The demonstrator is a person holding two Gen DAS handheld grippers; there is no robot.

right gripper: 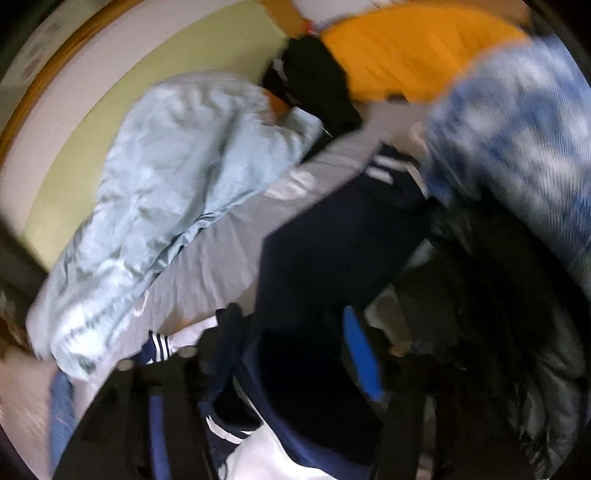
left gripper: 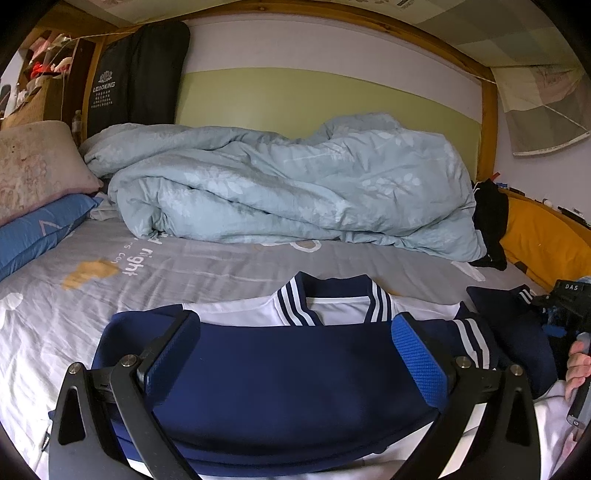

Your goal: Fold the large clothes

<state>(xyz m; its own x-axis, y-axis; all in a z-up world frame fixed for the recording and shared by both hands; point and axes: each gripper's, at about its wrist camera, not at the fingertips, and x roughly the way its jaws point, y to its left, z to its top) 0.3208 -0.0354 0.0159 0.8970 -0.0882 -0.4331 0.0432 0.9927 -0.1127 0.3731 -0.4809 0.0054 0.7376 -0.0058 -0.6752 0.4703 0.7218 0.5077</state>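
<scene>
Your jacket (left gripper: 295,369) is half folded: left sleeve in, right sleeve (right gripper: 332,240) still out. Left gripper (left gripper: 295,354) jaws apart, right gripper (right gripper: 295,354) apart over the sleeve.

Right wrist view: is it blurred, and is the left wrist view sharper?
Right wrist view: strong motion blur smears the quilt and navy jacket. Left wrist view: sharp, evenly lit, with fisheye bending of the wooden bed frame.

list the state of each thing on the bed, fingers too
jacket: navy and white, partly folded, collar facing the duvet
duvet: bunched along the wall
pillows: stacked at the bed's left end
left gripper: fingers open, apart over the jacket
right gripper: blurred, fingers apart, navy cloth between them
</scene>
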